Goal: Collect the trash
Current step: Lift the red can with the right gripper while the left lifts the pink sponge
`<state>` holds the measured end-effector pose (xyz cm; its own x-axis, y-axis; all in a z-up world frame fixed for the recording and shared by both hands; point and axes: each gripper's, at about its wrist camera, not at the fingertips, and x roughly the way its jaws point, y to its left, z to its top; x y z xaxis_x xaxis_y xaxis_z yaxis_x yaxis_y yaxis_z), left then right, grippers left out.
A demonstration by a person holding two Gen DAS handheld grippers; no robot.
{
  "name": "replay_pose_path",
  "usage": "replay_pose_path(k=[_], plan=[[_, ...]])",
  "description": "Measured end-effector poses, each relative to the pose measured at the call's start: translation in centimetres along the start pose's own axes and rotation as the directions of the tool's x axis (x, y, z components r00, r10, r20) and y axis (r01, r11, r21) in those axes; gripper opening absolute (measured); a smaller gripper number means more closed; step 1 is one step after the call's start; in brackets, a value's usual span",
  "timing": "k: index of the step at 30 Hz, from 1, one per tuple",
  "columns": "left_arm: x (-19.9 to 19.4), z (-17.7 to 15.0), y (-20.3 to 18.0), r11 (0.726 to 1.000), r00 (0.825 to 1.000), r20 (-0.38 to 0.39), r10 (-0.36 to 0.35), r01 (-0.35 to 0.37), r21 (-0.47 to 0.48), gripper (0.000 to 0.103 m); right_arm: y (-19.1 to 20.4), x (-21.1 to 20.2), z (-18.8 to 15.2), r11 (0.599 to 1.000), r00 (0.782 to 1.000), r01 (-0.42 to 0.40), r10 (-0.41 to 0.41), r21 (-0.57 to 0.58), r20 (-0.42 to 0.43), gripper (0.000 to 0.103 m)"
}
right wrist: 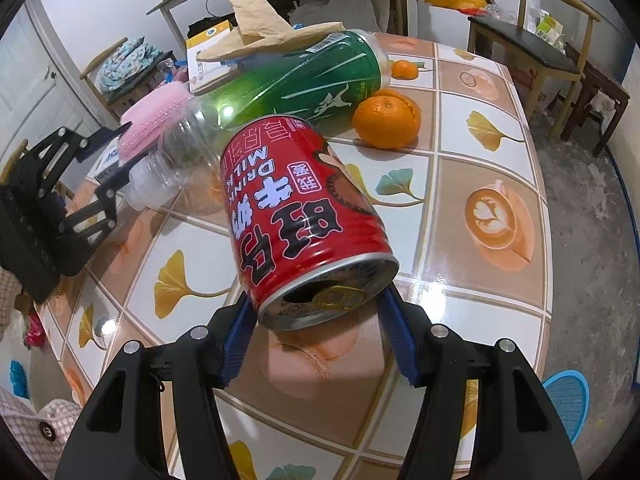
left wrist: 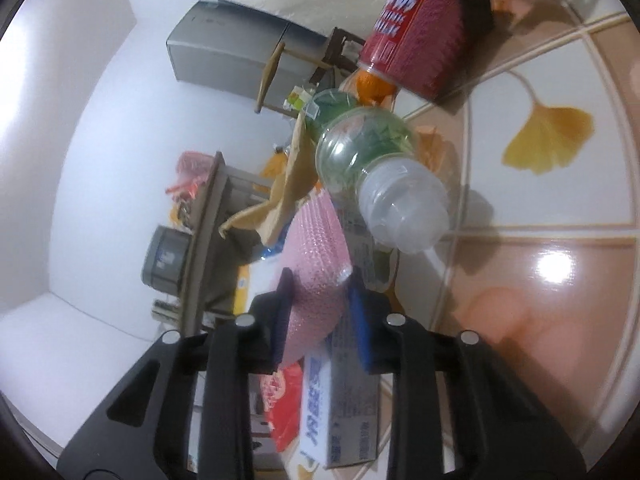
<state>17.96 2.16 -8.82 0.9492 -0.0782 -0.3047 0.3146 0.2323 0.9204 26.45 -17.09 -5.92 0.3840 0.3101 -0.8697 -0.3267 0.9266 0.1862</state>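
Pink foam netting sleeve (left wrist: 316,264) sits between my left gripper (left wrist: 320,300) pads, squeezed at its near end, its long axis running away from me toward the clear plastic bottle with the green label (left wrist: 372,168) lying just beyond on the tiled tabletop (left wrist: 560,184). Over on my right, the right gripper (right wrist: 320,320) is clamped across the rim end of the red milk-drink can (right wrist: 296,208), body pointing forward and tilted above the table. Bottle's closer to my left fingers, I'd say.
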Motion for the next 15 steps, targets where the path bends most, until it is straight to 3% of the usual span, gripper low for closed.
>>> replay_pose_path(k=[3, 9, 13, 15], plan=[[-2.6, 0.3, -0.3, 0.998, 1.0, 0.02, 0.022, -0.023, 0.054, 0.025, 0.0, -0.2, -0.2, 1.0, 1.0, -0.003, 0.003, 0.003, 0.002, 0.059], [-7.9, 0.8, -0.5, 0.991, 0.992, -0.003, -0.129, 0.129, -0.042, 0.027, 0.3, -1.0, -1.4, 1.0, 1.0, 0.002, -0.002, 0.009, -0.006, 0.059], [-10.1, 1.1, 0.0, 0.95, 0.965, -0.007, -0.261, 0.255, -0.181, 0.029, 0.8, -1.7, -2.6, 1.0, 1.0, 0.005, -0.005, 0.004, -0.024, 0.059], [-10.1, 1.1, 0.3, 0.924, 0.951, 0.005, -0.31, 0.303, -0.232, 0.045, 1.1, -1.9, -3.2, 1.0, 0.999, 0.005, -0.005, -0.002, -0.032, 0.059]])
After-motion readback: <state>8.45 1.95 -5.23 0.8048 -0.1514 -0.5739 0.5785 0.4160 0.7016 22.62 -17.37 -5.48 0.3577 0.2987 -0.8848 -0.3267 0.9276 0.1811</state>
